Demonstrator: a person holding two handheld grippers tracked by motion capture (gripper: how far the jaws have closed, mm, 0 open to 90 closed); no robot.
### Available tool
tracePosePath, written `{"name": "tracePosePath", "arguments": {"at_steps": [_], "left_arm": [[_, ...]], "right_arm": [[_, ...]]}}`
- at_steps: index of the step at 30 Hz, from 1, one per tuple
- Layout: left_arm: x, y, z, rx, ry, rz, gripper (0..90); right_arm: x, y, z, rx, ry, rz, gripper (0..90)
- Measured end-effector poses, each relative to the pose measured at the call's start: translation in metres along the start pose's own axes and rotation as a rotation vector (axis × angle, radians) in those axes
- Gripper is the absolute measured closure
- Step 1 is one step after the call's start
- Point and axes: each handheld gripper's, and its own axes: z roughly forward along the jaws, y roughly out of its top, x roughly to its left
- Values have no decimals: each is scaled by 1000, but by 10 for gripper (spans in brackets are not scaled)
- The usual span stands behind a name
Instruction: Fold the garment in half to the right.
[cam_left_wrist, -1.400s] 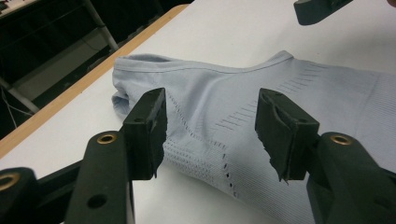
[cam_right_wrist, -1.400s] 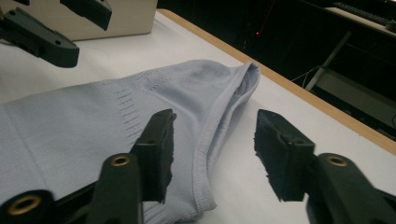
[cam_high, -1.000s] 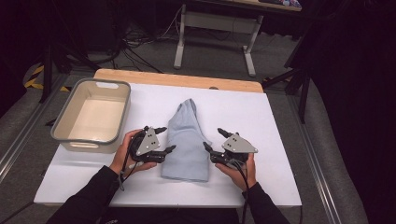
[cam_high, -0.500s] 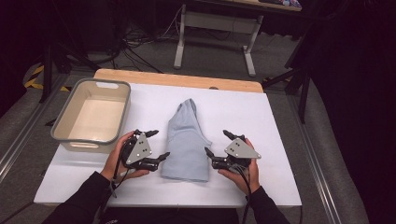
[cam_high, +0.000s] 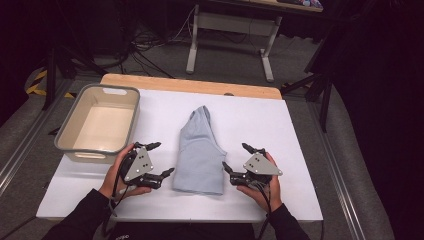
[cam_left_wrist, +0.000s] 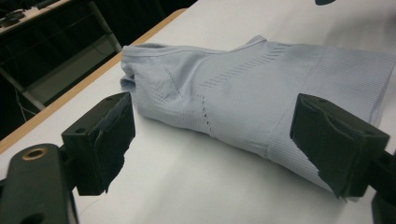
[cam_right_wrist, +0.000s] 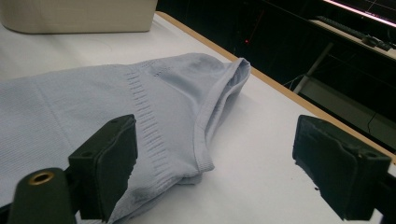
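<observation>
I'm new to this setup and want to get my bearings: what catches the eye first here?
A folded pale blue garment lies mid-table on the white table cover. The left gripper and right gripper flank its near end, jaws open, nothing between them. A grey bin sits at the far left.

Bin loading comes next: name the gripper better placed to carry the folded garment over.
Left. The left gripper sits open between the garment and bin; the right gripper is across it.

The garment (cam_high: 199, 152) is soft, matt, ribbed knit cloth on a smooth white sheet (cam_high: 260, 120) over a wooden table (cam_high: 190, 86), beside a smooth plastic bin (cam_high: 75, 150).
</observation>
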Motion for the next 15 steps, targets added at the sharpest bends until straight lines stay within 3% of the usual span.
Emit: {"name": "tracePosePath", "arguments": {"at_steps": [15], "left_arm": [[0, -23, -19, 24, 19, -54, 117]], "right_arm": [[-6, -12, -5, 31, -17, 10, 151]]}}
